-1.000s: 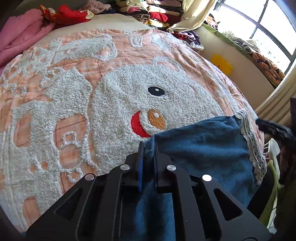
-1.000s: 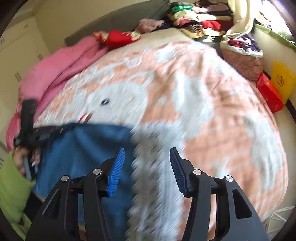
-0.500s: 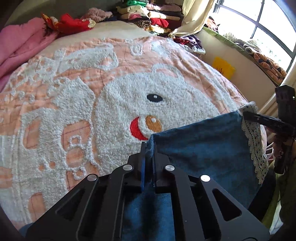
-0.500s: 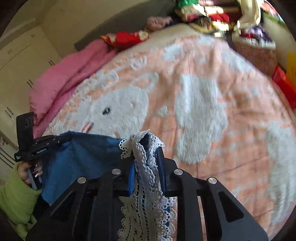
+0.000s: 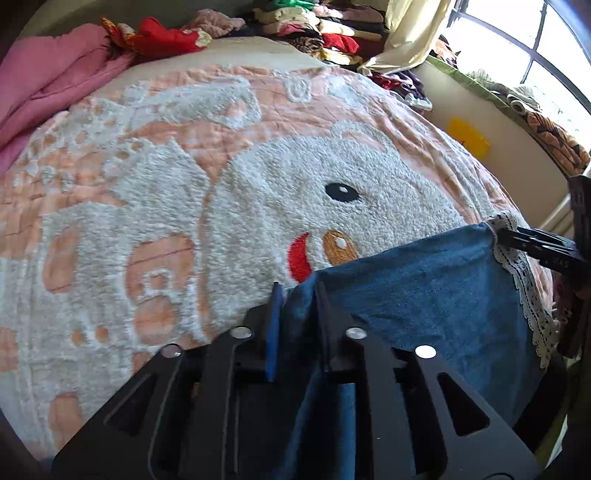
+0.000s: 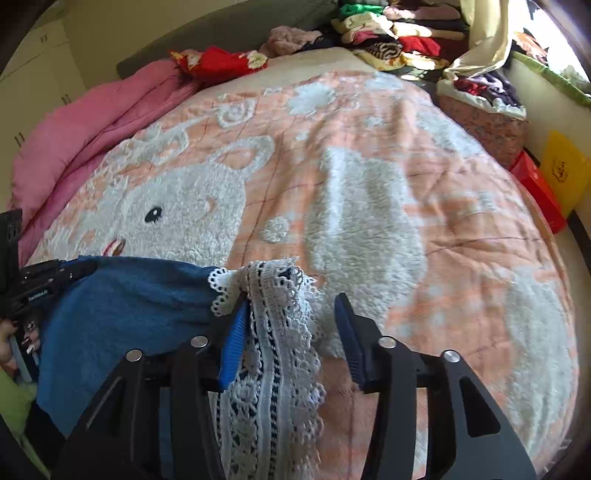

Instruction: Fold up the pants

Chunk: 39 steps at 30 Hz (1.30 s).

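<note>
Blue pants (image 5: 424, 295) with a white lace trim (image 5: 524, 280) hang stretched over the near edge of the bed between my two grippers. My left gripper (image 5: 298, 291) has its jaws opening; a blue corner of the pants stands between them, with a gap at the left pad. In the right wrist view my right gripper (image 6: 291, 302) is also opening. The lace trim (image 6: 277, 332) drapes between its fingers and leans on the left pad (image 6: 234, 339), clear of the right one. The pants (image 6: 129, 306) run left to the other gripper (image 6: 48, 277).
The bedspread (image 5: 258, 184) is peach with a white fluffy rabbit. A pink quilt (image 5: 44, 85) lies along its left side. Piles of clothes (image 5: 325, 29) sit at the far end. A red box (image 6: 535, 184) and a yellow bag (image 6: 565, 166) stand on the right.
Half a second ago both grippers were shut on the pants; now both sets of jaws have parted. The right gripper had been open a second ago, then shut on the lace edge.
</note>
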Available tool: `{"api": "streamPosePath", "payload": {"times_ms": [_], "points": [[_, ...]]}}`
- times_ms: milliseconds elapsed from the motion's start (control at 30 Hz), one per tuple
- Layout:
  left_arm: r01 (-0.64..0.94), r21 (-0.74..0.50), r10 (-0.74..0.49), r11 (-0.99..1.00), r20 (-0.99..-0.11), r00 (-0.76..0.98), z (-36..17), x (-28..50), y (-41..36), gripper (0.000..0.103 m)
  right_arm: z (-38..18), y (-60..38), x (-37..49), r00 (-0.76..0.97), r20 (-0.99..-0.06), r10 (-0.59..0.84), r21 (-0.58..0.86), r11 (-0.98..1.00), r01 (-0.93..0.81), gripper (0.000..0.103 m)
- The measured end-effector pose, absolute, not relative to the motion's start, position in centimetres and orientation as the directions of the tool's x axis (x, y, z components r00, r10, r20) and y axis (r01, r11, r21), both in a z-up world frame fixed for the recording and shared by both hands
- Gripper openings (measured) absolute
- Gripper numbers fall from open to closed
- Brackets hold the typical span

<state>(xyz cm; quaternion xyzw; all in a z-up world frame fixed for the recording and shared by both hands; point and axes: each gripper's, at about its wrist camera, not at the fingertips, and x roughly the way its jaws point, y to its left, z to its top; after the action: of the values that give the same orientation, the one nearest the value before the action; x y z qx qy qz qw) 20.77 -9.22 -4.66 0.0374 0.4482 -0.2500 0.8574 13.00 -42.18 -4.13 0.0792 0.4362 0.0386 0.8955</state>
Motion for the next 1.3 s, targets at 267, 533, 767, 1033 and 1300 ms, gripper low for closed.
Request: {"api": "streamPosePath", "payload": {"times_ms": [267, 533, 767, 1033, 1300], "points": [[0.317, -0.151, -0.318, 0.936, -0.745, 0.586, -0.2, 15.3, -0.9, 0.036, 0.2, -40.5, 5.8, 0.692, -0.714, 0.105, 0.113, 0.993, -0.034, 0.058], [0.303, -0.221, -0.354, 0.927, -0.78, 0.516, -0.8, 11.3, 3.5, 0.039, -3.4, -33.3, 4.0, 0.562, -0.798, 0.215, 0.104, 0.969, -0.223, 0.058], [0.299, -0.101, -0.24, 0.949, -0.847, 0.475, -4.4, 13.5, -0.1, 0.043, -5.4, -31.8, 5.9, 0.467, -0.873, 0.138, 0.045, 0.978, -0.205, 0.061], [0.261, -0.17, -0.282, 0.95, -0.823, 0.493, -5.8, 14.4, 2.4, 0.041, -5.9, -32.7, 5.4, 0.474, -0.871, 0.133, 0.066, 0.986, -0.155, 0.061], [0.343, -0.035, -0.239, 0.939, -0.782, 0.576, -1.7, 10.6, 1.5, 0.06, -2.7, -33.2, 1.4, 0.547, -0.819, 0.174, 0.092, 0.98, -0.175, 0.069]]}}
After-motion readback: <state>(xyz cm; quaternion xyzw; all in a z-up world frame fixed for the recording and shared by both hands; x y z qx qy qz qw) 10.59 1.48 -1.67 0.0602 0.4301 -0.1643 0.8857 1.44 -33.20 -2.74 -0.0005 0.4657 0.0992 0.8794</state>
